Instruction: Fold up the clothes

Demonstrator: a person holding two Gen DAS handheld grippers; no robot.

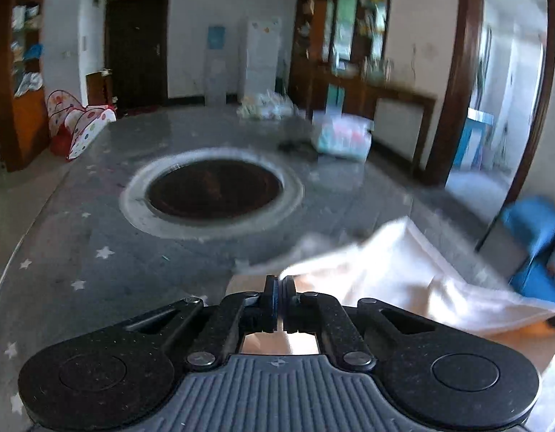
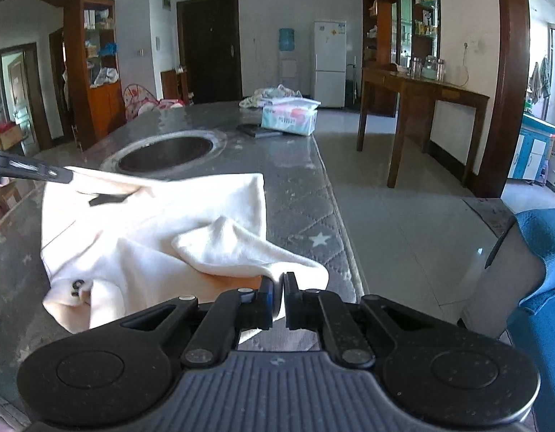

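Left wrist view: the left gripper [image 1: 279,280] is pinching the soft white cloth [image 1: 403,270], jaws clenched on its edge, over the grey star-printed table [image 1: 97,252].

Right wrist view: the right gripper [image 2: 277,284] is gripping a rumpled corner of the cloth [image 2: 151,230], which is lying crumpled beside the round metal basin [image 2: 166,153].

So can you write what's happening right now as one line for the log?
step: folding | left gripper: shut on cream-white cloth garment | right gripper: shut on garment edge | surface: grey star-patterned padded table
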